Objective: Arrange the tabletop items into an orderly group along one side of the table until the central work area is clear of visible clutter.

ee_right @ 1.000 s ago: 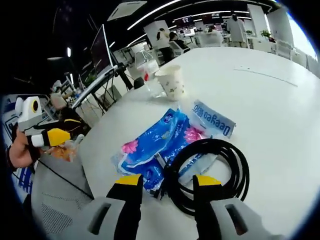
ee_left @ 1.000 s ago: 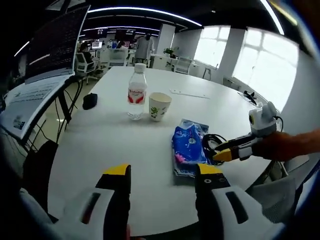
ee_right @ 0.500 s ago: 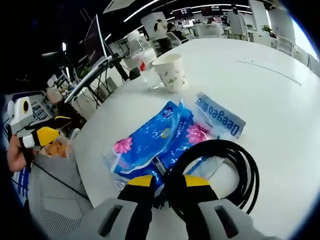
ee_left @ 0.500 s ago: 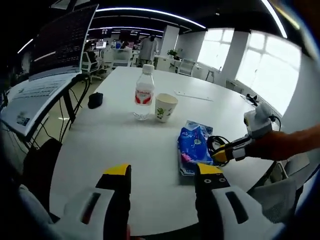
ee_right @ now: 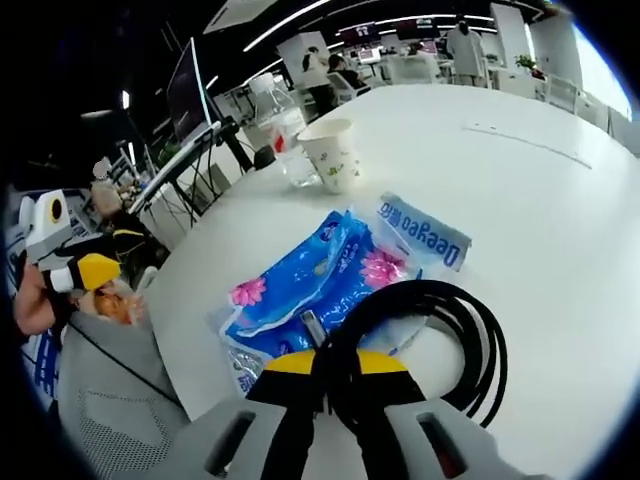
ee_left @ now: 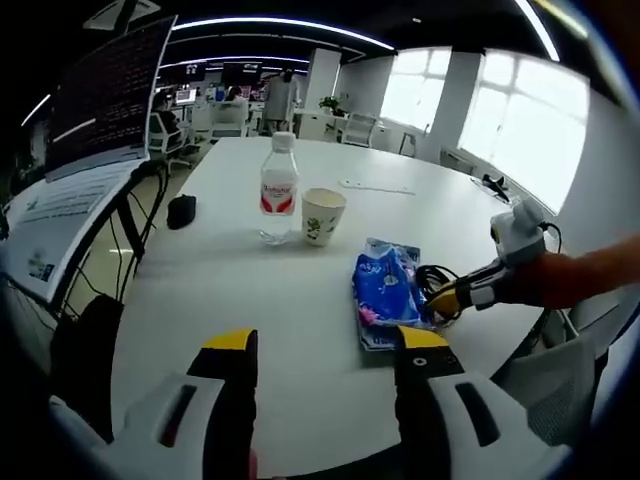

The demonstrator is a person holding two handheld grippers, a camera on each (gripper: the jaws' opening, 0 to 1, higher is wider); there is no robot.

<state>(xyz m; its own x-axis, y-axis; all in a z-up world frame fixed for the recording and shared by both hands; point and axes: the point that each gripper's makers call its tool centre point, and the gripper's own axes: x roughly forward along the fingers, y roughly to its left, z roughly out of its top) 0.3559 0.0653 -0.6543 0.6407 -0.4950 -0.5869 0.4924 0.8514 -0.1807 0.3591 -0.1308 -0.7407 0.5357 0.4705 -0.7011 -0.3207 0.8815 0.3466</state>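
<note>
Right gripper (ee_right: 333, 366) jaws closed from spread to pinching black cable coil (ee_right: 440, 330), which lay on blue tissue pack (ee_right: 315, 280) near table (ee_left: 230, 290) edge. Left gripper (ee_left: 327, 345) hovered with jaws spread, holding nothing. Water bottle (ee_left: 279, 198) just beside paper cup (ee_left: 322, 214), farther along table.
</note>
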